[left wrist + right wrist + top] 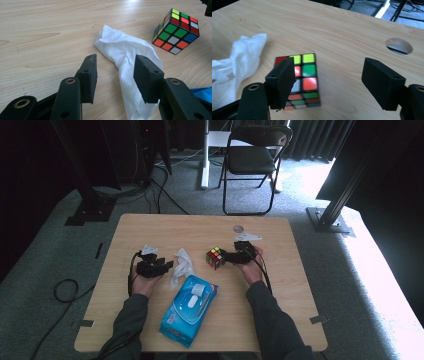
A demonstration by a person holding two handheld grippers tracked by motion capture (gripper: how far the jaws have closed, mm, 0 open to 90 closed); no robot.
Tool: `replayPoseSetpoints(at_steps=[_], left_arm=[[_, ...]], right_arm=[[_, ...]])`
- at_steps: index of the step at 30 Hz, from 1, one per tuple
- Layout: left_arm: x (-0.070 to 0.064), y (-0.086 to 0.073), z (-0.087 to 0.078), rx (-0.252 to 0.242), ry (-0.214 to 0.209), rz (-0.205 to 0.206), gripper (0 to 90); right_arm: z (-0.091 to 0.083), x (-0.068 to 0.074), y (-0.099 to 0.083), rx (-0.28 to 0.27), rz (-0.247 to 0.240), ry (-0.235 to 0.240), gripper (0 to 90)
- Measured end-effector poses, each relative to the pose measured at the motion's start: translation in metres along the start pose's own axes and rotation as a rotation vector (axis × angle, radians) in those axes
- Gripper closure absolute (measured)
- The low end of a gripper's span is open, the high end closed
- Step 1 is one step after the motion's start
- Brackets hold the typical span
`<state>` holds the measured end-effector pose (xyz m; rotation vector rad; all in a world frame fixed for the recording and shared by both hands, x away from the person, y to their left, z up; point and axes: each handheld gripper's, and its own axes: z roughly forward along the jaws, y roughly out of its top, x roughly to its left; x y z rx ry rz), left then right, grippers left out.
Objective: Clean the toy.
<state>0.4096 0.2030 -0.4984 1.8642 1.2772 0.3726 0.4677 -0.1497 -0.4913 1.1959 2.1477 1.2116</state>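
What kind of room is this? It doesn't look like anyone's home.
Probably a lab or studio set up for recording. Dark curtains close in the space, metal frame posts stand bolted at the sides, and cables run over the grey carpet around a plain wooden table and a folding chair.

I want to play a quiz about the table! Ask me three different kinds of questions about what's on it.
1. True or false: the left hand-held gripper is open around the white wipe.
2. What sits between the wipe and the right hand-held gripper?
A) cup B) puzzle cube C) spoon
3. Fill in: the wipes pack is ____ in colour.

Key: 1 true; 2 B; 3 blue.
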Motion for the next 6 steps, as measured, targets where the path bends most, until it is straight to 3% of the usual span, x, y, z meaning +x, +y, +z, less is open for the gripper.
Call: replayPoseSetpoints(at_steps=[6], left_arm=[[0.0006, 0.0002, -0.0026, -0.009, 0.002, 0.0, 54.0]], right_arm=[[-0.0047, -0.0104, -0.0038, -0.003, 0.026, -0.027, 26.6]])
